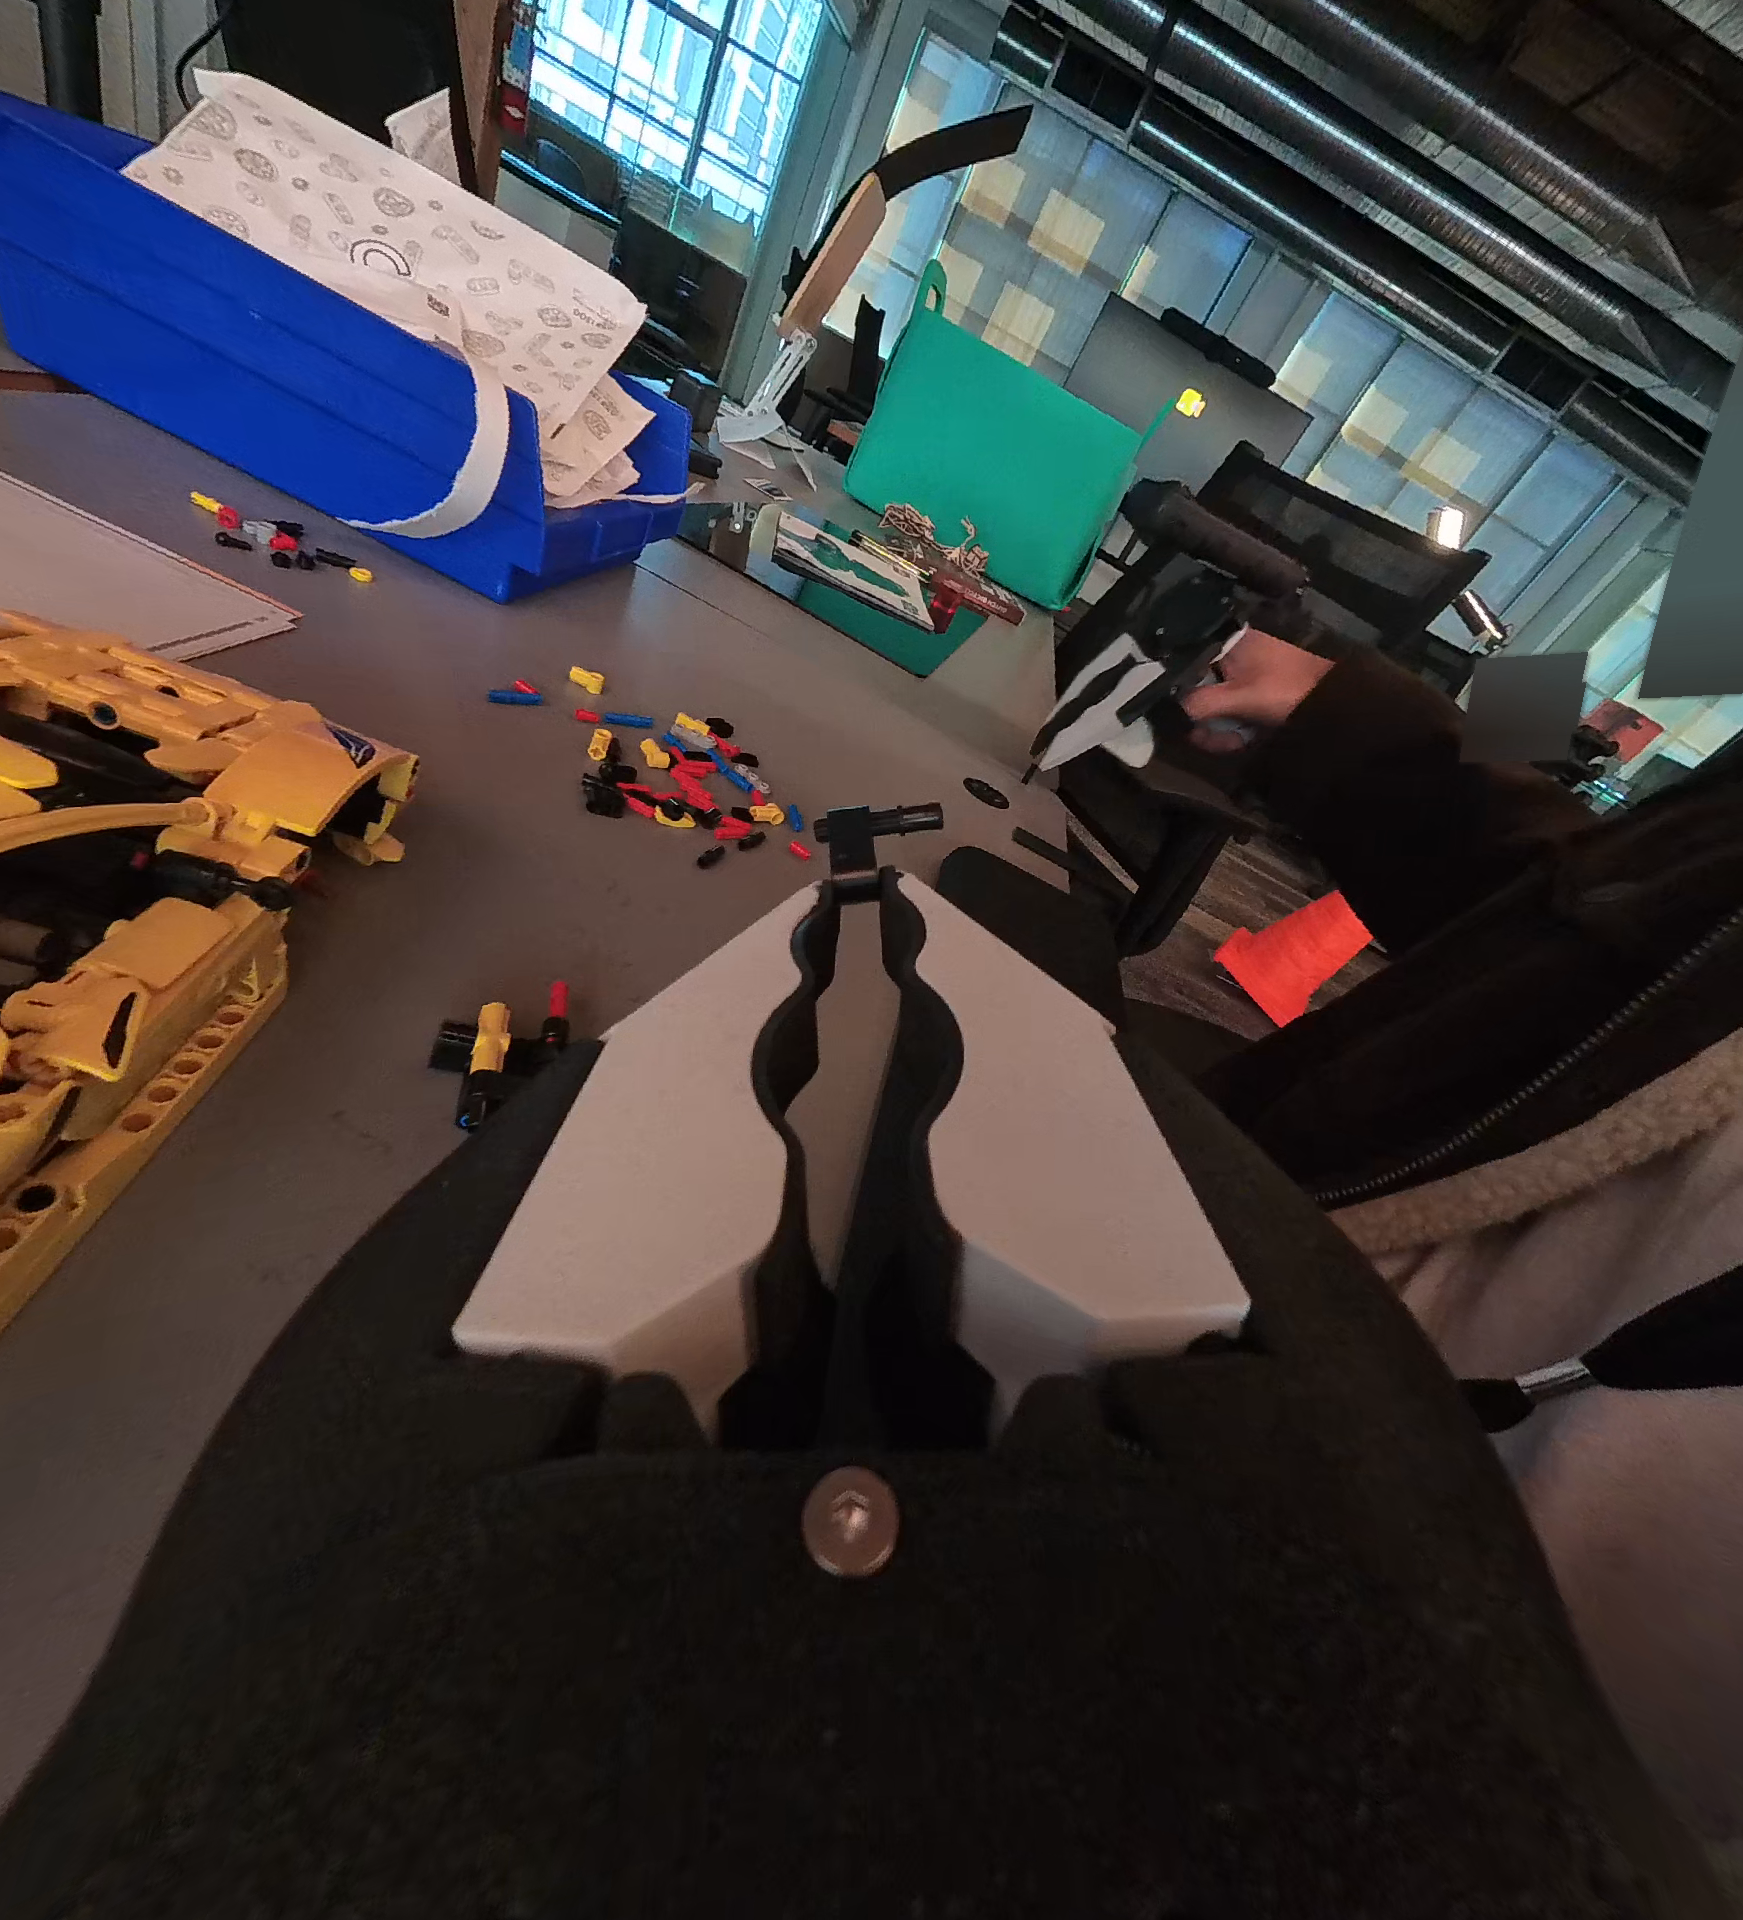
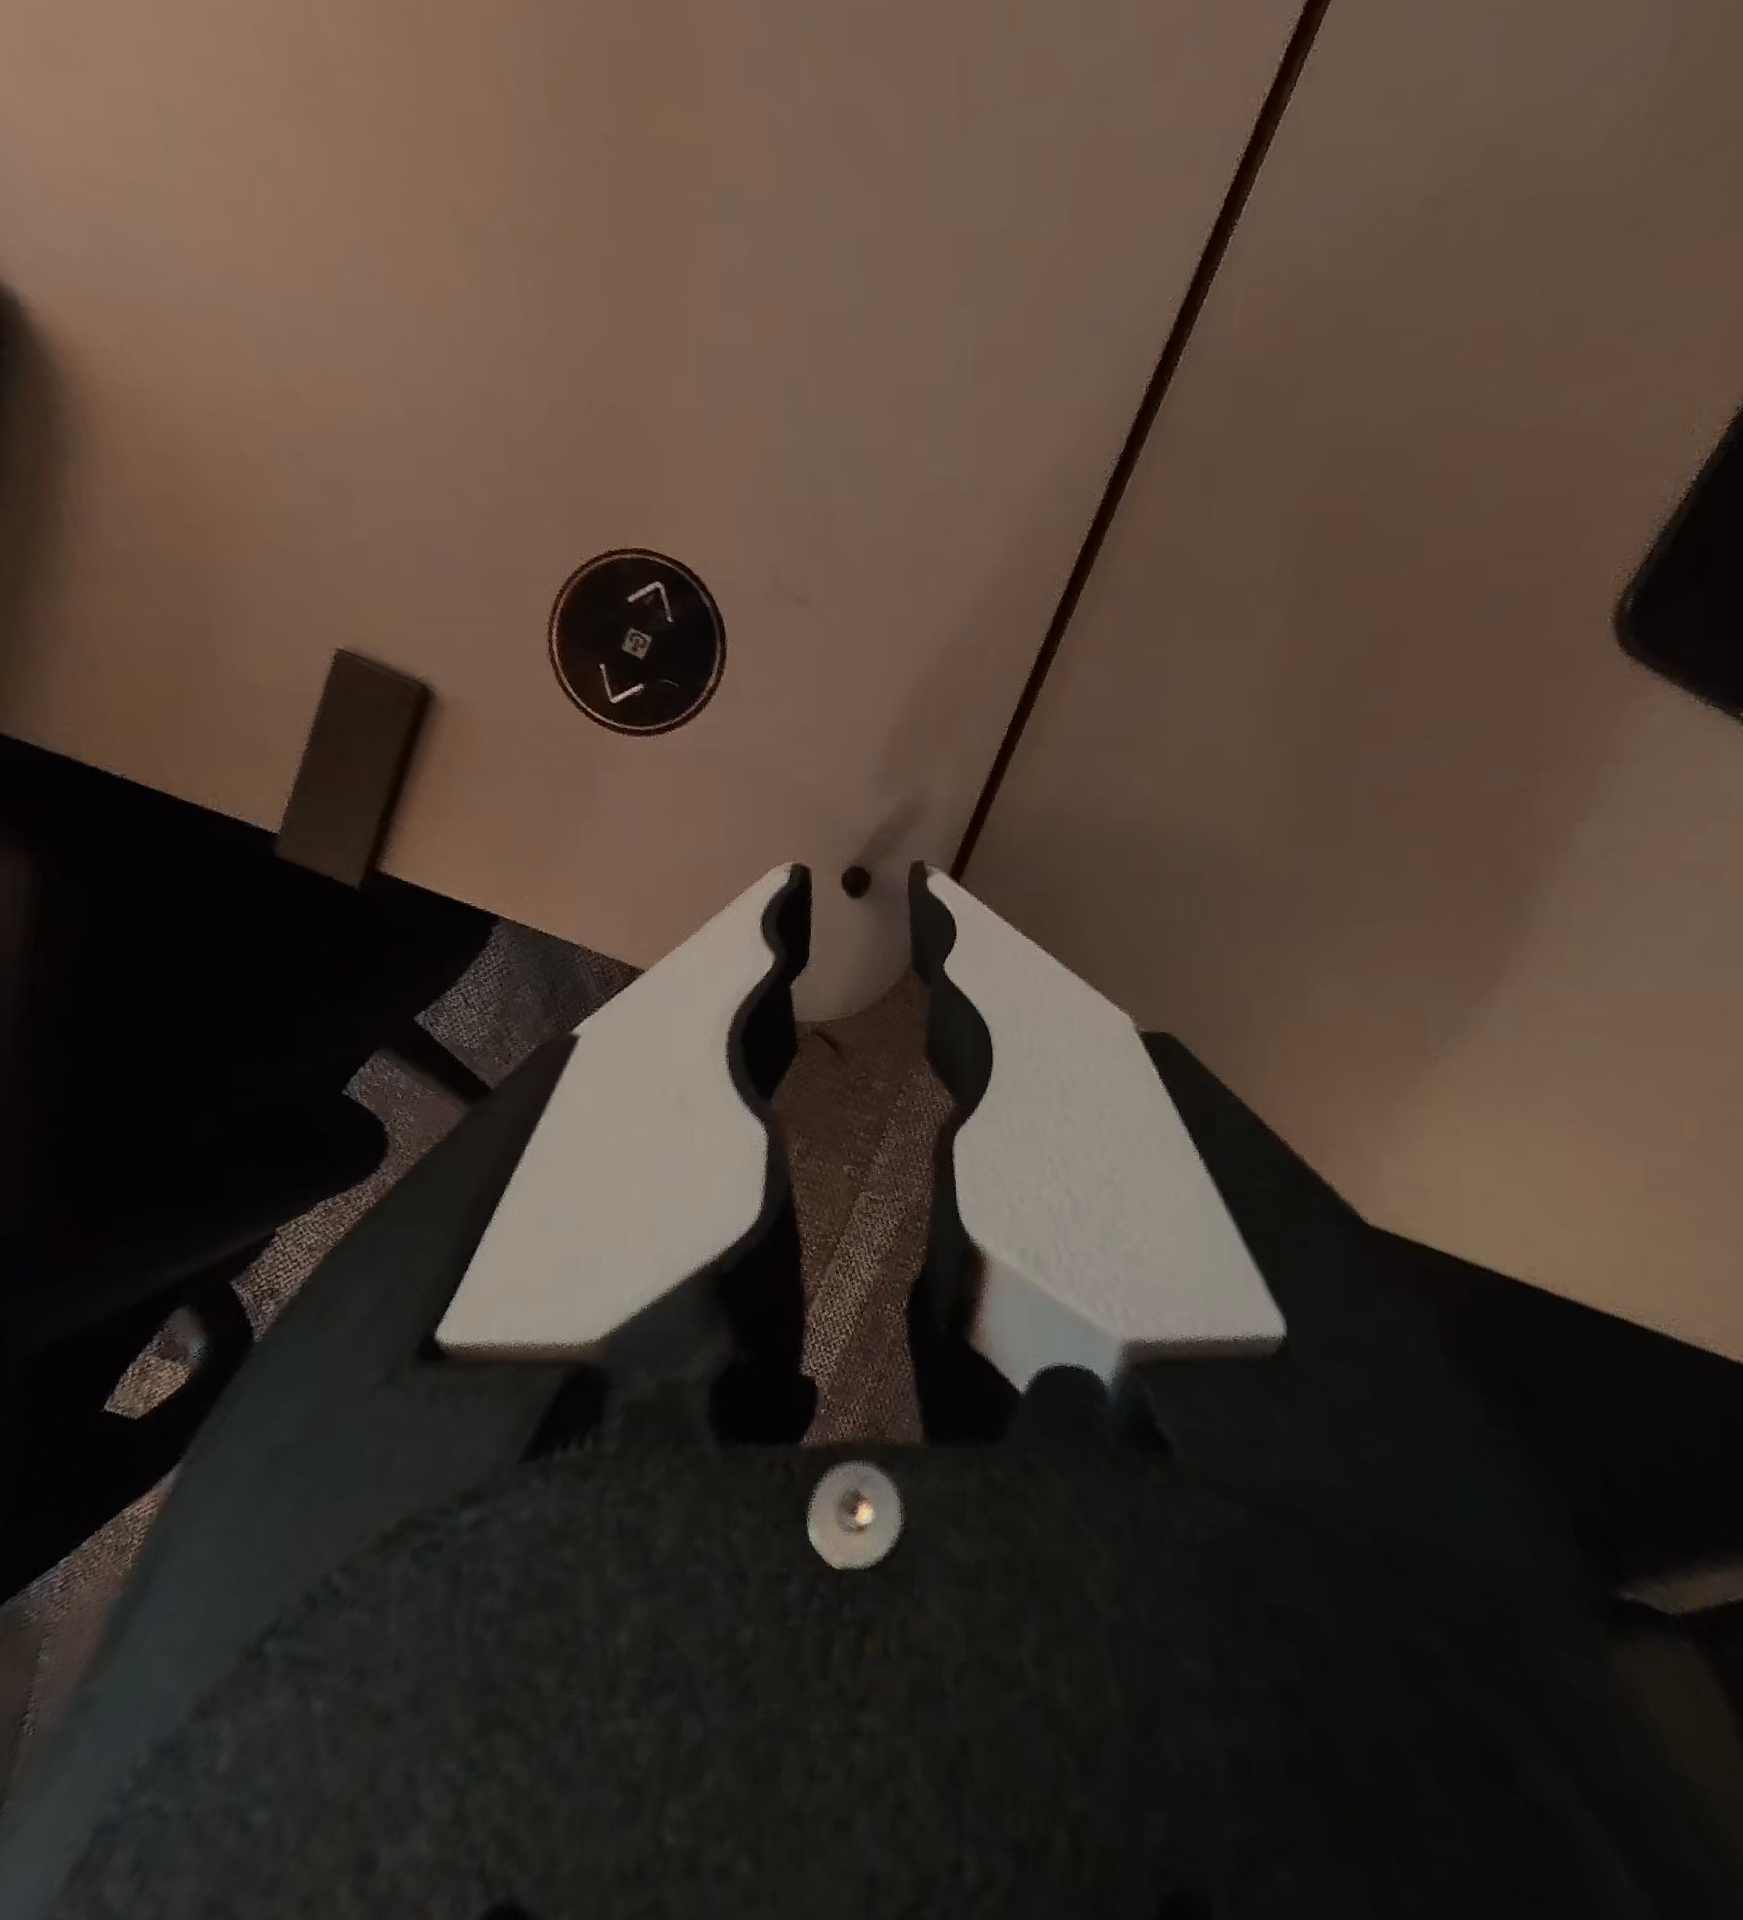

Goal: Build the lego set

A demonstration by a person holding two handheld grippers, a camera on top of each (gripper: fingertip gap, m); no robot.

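Yellow lego car [image 1: 88, 894] cut off at the frame's left edge, on the grey table [image 1: 493, 935]. Left gripper [image 1: 859, 883] pinches a small black pin piece [image 1: 872, 831] at its tips, above the loose pins [image 1: 680, 774]. Right gripper [image 2: 854, 883]: slightly parted, empty, over the table corner; a tiny dark speck [image 2: 854, 881] lies between its tips. Only this view shows the round black disc [image 2: 636, 642].

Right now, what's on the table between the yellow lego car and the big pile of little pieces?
Nothing: in the left wrist view, the grey table is bare between the yellow car and the pile of small pieces.
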